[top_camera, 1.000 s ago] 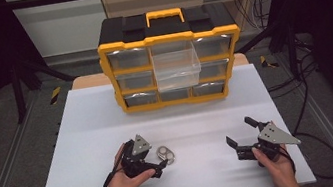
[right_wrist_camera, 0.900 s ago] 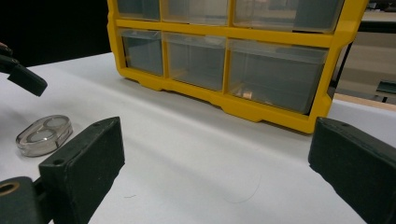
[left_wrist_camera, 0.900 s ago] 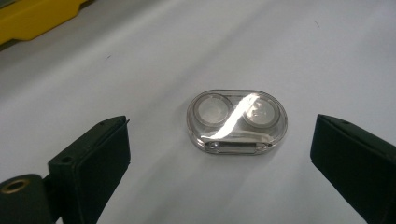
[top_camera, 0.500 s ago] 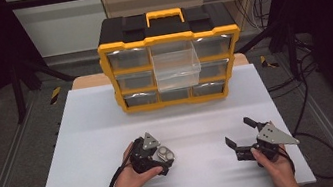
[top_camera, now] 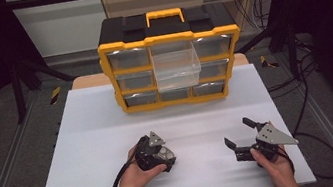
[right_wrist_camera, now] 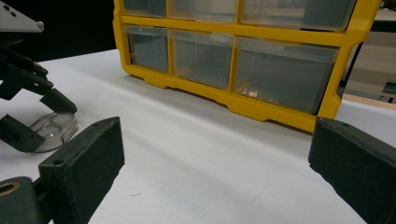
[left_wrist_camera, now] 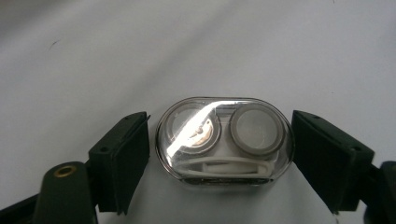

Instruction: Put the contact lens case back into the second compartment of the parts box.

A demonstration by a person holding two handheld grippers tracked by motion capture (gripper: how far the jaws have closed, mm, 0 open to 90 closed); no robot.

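Since the earlier frame the left gripper (left_wrist_camera: 219,144) has slid over the clear contact lens case (left_wrist_camera: 225,142) on the white table (top_camera: 110,133), its jaws just closing around it, pads flanking but seemingly not yet touching; next comes a firm squeeze, while the right gripper (top_camera: 240,134) waits open.

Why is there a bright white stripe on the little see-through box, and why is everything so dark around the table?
Left gripper view: a lamp's glare streaks across the clear case. High view: light falls on the white table and yellow drawer cabinet, while the room around stays black. Right gripper view: the near tongs look soft and blurry.
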